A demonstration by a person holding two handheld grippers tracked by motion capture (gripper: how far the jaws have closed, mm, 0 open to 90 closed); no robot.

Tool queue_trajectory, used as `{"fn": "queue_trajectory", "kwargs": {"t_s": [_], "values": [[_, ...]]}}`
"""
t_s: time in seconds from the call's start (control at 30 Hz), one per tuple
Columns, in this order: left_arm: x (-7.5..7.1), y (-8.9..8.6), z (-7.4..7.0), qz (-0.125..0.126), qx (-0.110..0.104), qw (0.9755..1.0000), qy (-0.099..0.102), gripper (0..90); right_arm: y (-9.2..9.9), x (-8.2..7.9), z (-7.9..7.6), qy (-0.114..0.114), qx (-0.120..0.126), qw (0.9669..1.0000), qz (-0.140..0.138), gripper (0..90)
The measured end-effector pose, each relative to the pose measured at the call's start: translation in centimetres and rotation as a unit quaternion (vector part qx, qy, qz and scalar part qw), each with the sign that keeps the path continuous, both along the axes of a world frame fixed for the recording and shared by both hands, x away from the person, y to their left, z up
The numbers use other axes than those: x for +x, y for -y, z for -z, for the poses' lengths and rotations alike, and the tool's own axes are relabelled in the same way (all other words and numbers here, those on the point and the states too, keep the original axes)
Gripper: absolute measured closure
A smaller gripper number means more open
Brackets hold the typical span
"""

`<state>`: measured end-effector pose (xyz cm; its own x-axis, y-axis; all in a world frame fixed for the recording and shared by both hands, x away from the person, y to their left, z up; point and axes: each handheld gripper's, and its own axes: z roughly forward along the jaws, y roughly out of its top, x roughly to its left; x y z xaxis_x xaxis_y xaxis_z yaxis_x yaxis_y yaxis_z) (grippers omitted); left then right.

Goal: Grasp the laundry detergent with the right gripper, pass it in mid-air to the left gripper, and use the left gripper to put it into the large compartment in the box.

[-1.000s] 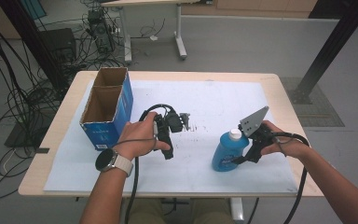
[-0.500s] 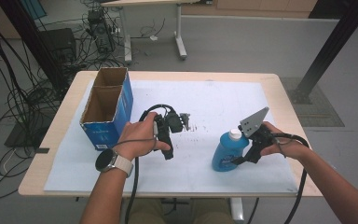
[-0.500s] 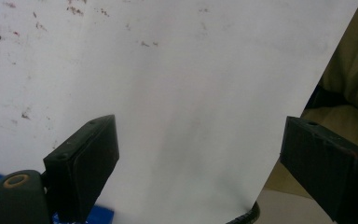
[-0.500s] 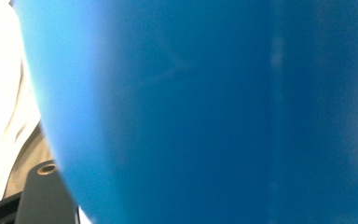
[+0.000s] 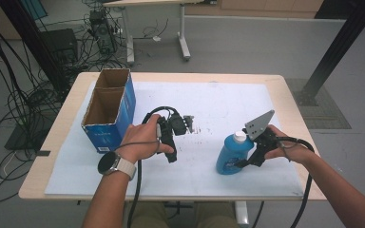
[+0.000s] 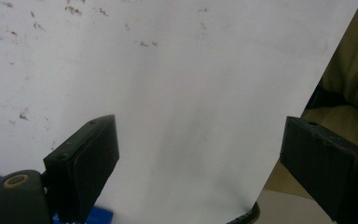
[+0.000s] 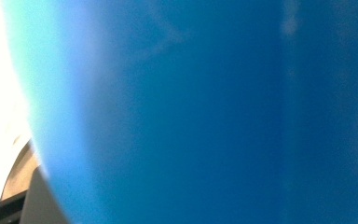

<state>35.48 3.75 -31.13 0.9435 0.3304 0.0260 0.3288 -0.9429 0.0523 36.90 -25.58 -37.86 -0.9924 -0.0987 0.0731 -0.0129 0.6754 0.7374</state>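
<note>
Nothing on the table has shifted except the right gripper (image 5: 250,159) – its jaws have just been closing around the upright blue bottle (image 5: 230,154) near the front edge, firm grasp unconfirmed – while the left gripper (image 5: 178,124) rests open, the lift remaining.

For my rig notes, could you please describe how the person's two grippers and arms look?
Both grippers are black, each trailing a black cable. The right gripper carries a grey three-cornered plate with small holes. The left gripper has blocky black jaws. The left wrist wears a watch with a pale strap; forearms are unsleeved.
</note>
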Motion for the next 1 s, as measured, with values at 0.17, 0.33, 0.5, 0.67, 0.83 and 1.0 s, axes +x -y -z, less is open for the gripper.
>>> {"fn": "queue_trajectory", "kwargs": {"t_s": [0.17, 0.33, 0.5, 0.67, 0.83, 1.0], "values": [[0.02, -0.01, 0.02, 0.0, -0.001, 1.0, 0.0, 12.0, -0.01, 0.05, 0.12, 0.0, 0.001, 1.0, 0.001, 25.4], [0.01, -0.04, 0.02, -0.001, -0.002, 1.0, 0.0, 12.0, 0.03, 0.06, 0.18, -0.003, 0.005, 1.0, 0.004, 25.9], [0.03, -0.01, 0.03, 0.001, -0.001, 1.0, 0.0, 12.0, -0.01, 0.0, 0.27, -0.003, 0.007, 1.0, 0.002, 26.4], [0.02, 0.01, 0.05, -0.001, -0.001, 1.0, 0.0, 12.0, 0.0, 0.02, 0.28, -0.002, 0.008, 1.0, 0.003, 26.9], [0.03, -0.04, 0.04, -0.001, -0.001, 1.0, 0.0, 12.0, -0.04, 0.03, 0.41, -0.003, 0.011, 0.9999, 0.003, 27.3], [0.04, -0.11, -0.01, 0.0, 0.001, 1.0, 0.001, 12.0, -0.07, 0.01, 0.52, -0.002, 0.013, 0.9999, 0.003, 27.8]]}}
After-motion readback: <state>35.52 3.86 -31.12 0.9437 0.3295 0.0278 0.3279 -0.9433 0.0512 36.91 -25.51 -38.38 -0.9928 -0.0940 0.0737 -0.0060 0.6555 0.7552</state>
